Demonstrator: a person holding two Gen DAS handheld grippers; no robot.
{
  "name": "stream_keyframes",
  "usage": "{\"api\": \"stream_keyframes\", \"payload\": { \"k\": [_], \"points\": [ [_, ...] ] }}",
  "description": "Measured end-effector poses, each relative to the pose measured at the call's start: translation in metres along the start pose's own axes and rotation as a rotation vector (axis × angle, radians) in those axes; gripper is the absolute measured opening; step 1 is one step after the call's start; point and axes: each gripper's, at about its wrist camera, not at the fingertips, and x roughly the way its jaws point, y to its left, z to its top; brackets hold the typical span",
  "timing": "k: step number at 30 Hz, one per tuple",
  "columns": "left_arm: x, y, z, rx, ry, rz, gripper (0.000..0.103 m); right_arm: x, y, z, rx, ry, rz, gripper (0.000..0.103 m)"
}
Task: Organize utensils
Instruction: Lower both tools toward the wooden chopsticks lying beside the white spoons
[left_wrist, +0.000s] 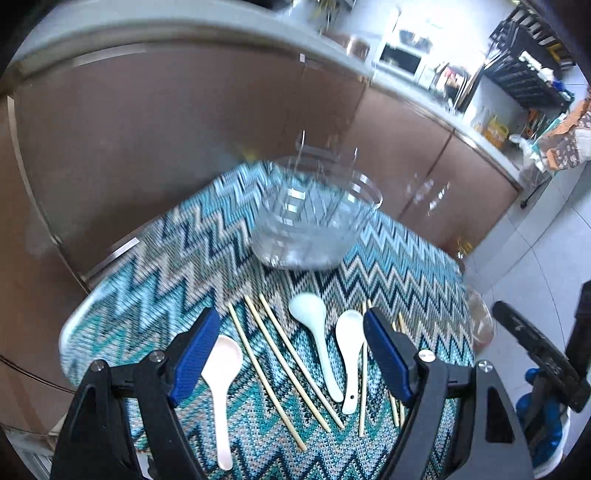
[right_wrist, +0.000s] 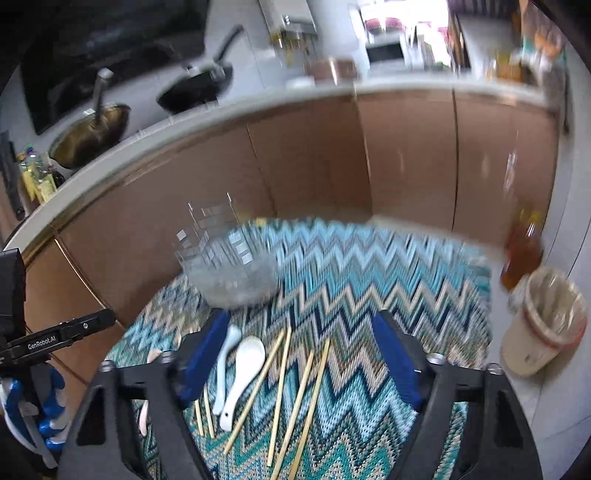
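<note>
Two grippers over zigzag cloth (left_wrist: 177, 266), nothing gripped. Left gripper (left_wrist: 291, 354) jaws spread, straddling spoons (left_wrist: 314, 332) and chopsticks (left_wrist: 280, 365), lower centre frame. Right gripper (right_wrist: 299, 354) jaws apart above chopsticks. Glass bowl (left_wrist: 314, 218) mid-frame, likely collection point.

brown cabinets (right_wrist: 406, 155) under pale counter (right_wrist: 406, 86) (tiled floor (left_wrist: 546, 243)).

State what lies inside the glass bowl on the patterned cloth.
Through the clear walls of the glass bowl, no utensil shows inside; motion blur hides its bottom. The spoons and chopsticks lie outside it on the cloth.
</note>
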Motion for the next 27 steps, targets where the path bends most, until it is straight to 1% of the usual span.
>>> {"api": "stream_keyframes", "payload": {
  "k": [1, 2, 3, 4, 5, 8, 11, 17, 22, 27],
  "points": [
    [0.008, 0.002, 0.001, -0.011, 0.028, -0.016, 0.075, 0.012, -0.005, -0.001, 0.014, 0.046, 0.011, 0.063],
    [0.017, 0.004, 0.004, -0.024, 0.057, -0.030, 0.069, 0.024, -0.009, -0.002, 0.027, 0.090, 0.026, 0.056],
    [0.029, 0.007, 0.007, -0.045, 0.097, -0.042, 0.065, 0.035, -0.012, -0.003, 0.038, 0.129, 0.038, 0.053],
    [0.038, 0.010, 0.009, -0.058, 0.123, -0.050, 0.059, 0.046, -0.016, -0.005, 0.045, 0.171, 0.050, 0.049],
    [0.046, 0.013, 0.011, -0.072, 0.149, -0.057, 0.056, 0.056, -0.018, -0.008, 0.044, 0.208, 0.055, 0.046],
    [0.073, 0.021, 0.014, -0.108, 0.229, -0.063, 0.040, 0.079, -0.020, -0.015, 0.029, 0.283, 0.062, 0.042],
    [0.097, 0.030, 0.015, -0.139, 0.296, -0.056, 0.032, 0.095, -0.022, -0.018, 0.033, 0.334, 0.074, 0.038],
    [0.128, 0.042, 0.016, -0.178, 0.365, -0.018, 0.022, 0.116, -0.028, -0.016, 0.027, 0.389, 0.062, 0.034],
    [0.145, 0.053, 0.017, -0.208, 0.387, 0.014, 0.018, 0.127, -0.032, -0.015, 0.016, 0.414, 0.053, 0.032],
    [0.158, 0.062, 0.018, -0.237, 0.410, 0.038, 0.016, 0.133, -0.037, -0.014, 0.005, 0.431, 0.037, 0.030]
  ]
}}
